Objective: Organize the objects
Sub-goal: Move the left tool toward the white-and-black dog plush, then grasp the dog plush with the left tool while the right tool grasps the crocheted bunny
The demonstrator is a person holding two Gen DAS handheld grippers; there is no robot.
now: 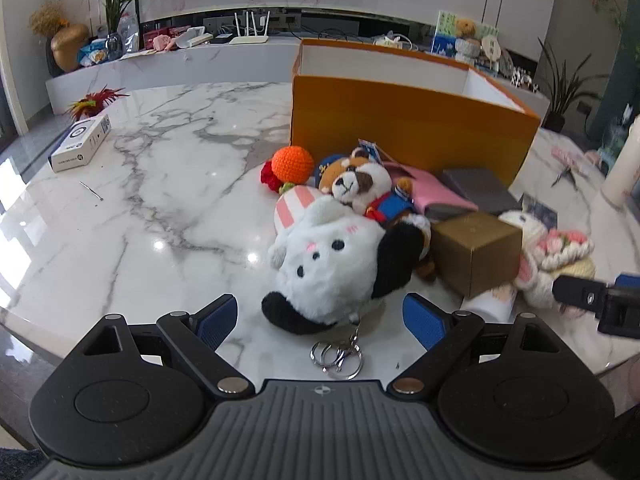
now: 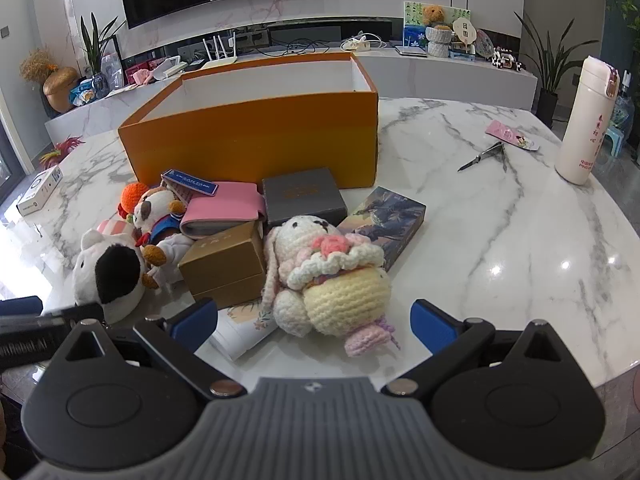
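Note:
An open orange box [image 1: 400, 128] [image 2: 256, 140] stands on the marble table. In front of it lies a pile: a white plush with black ears [image 1: 332, 264] [image 2: 108, 272], a panda-like plush [image 1: 360, 186] [image 2: 156, 208], an orange knit ball [image 1: 292, 164], a pink wallet [image 2: 220, 208], a grey box [image 2: 304, 196], a gold box [image 1: 476, 248] [image 2: 224, 264] and a crocheted bunny [image 2: 332, 276] [image 1: 556, 256]. My left gripper [image 1: 320, 320] is open just before the white plush. My right gripper [image 2: 314, 320] is open just before the bunny.
A key ring [image 1: 338, 354] lies by the white plush. A picture box [image 2: 384, 220] and a white card [image 2: 244, 332] lie in the pile. Scissors [image 2: 482, 156], a pink card [image 2: 512, 136] and a white flask [image 2: 586, 120] stand right. A white carton [image 1: 80, 144] lies left.

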